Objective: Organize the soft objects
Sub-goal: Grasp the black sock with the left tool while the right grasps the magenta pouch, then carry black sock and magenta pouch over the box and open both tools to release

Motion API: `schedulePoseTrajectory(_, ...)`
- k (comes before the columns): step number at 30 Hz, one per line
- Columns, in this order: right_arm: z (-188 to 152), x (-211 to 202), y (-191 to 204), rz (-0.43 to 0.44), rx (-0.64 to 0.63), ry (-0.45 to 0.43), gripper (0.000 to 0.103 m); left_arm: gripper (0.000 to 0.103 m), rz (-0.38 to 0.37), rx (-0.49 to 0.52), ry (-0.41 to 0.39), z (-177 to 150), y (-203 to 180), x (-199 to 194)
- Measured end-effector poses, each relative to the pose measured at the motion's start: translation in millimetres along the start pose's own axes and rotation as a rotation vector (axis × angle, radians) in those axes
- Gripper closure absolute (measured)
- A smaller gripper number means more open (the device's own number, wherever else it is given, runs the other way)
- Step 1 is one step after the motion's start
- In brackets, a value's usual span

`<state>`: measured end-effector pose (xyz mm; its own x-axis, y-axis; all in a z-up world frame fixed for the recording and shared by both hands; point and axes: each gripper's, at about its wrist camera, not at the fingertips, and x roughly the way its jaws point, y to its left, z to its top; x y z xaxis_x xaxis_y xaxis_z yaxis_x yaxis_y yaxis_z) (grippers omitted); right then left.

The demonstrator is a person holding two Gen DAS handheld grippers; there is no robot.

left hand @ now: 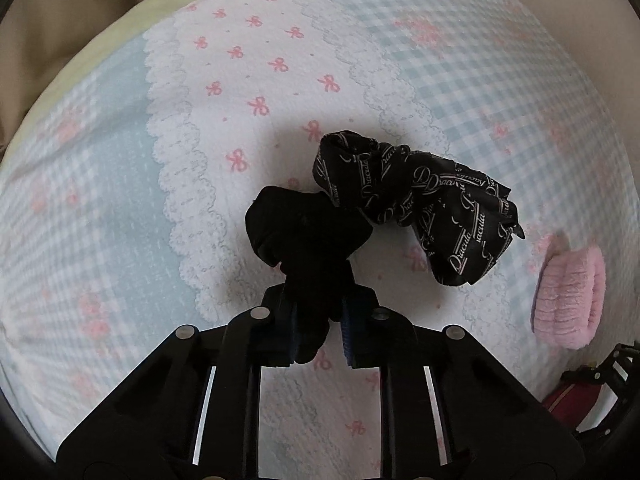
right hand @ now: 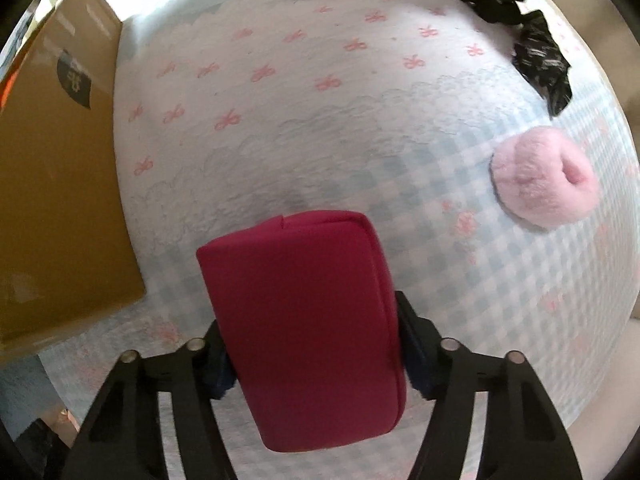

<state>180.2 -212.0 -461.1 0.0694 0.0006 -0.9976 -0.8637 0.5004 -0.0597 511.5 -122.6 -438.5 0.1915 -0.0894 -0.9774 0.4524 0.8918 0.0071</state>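
The plain black scrunchie [left hand: 306,236] lies bunched on the white, bow-printed band of the bedspread [left hand: 248,80], its bulk spreading up and away from the camera while a narrow twist of it trails back down between the pads of the left gripper [left hand: 316,328], which is clenched tight on that tail; the long axis of the bunch runs roughly along the fingers' line. Touching its upper right edge is the black lettered scrunchie [left hand: 424,200], a satin one printed with pale script, stretched out long from upper left to lower right across the lace-printed border. Further right, well apart on the blue gingham part, sits the pink fluffy scrunchie [left hand: 570,300], seen edge-on from the left wrist and, from the right wrist, as a ring with its hole facing right. The red pouch [right hand: 316,328] lies flat on the gingham near the lace border, its long axis running away from the right wrist camera and tilted slightly left, the seamed short end farthest off. The right gripper [right hand: 316,356] grasps it across its width, one pad pressed on each long side. A brown cardboard box [right hand: 52,200] stands to the pouch's left.
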Motion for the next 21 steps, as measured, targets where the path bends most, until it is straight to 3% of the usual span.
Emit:
schedulePoseTrajectory(12,5.8,-54.8,-43.5,-0.040,0.141,-0.049,0.056,0.089,0.001,-0.042,-0.032,-18.5,1.1,-46.1)
schedulePoseTrajectory(21,10.3,-130.3,-51.8,-0.098,0.259,-0.109,0.057,0.089,0.005,-0.065,-0.099,-41.7,-4.0,-117.0)
